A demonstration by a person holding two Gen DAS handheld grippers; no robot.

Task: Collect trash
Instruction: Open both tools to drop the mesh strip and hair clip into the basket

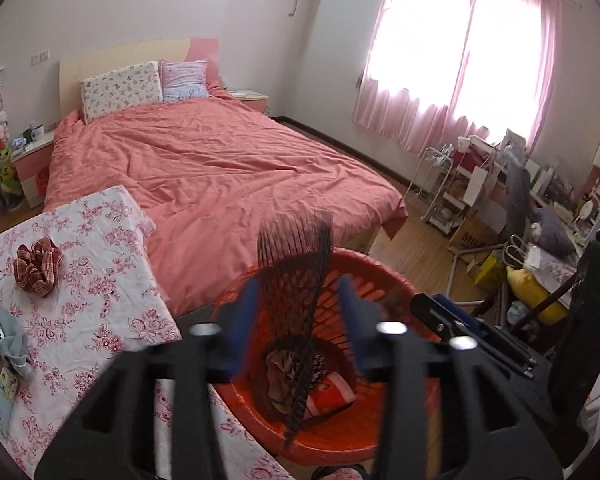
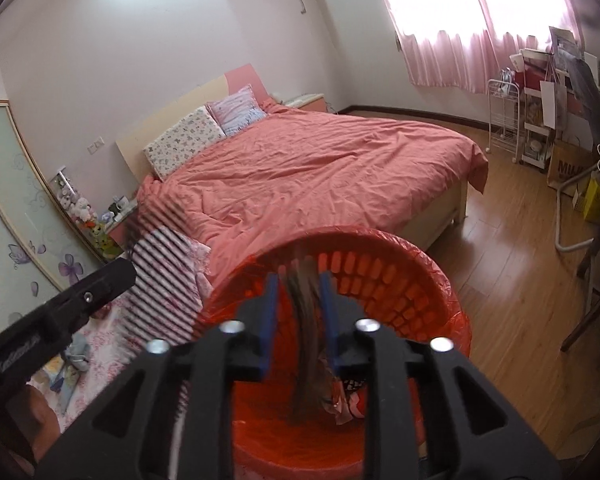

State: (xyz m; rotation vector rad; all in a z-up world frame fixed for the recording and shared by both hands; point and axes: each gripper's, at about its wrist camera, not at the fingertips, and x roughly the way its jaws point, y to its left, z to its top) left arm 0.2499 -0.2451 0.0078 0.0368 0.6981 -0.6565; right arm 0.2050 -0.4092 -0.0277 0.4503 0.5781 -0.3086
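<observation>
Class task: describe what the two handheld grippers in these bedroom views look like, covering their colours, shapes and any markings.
The left gripper and right gripper look alike: black plastic frames with cut-out slots, silver round bolt heads and flat blue finger pads. Seen from the side, the left gripper's black body carries small white lettering, too blurred to read. A green light glows beside the right gripper. No sleeves or cables are clearly visible.

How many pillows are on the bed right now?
2. A floral-print pillow leans against the headboard; a pink-and-blue striped pillow sits right of it in the left wrist view. Nothing suggests others are hidden.
</observation>
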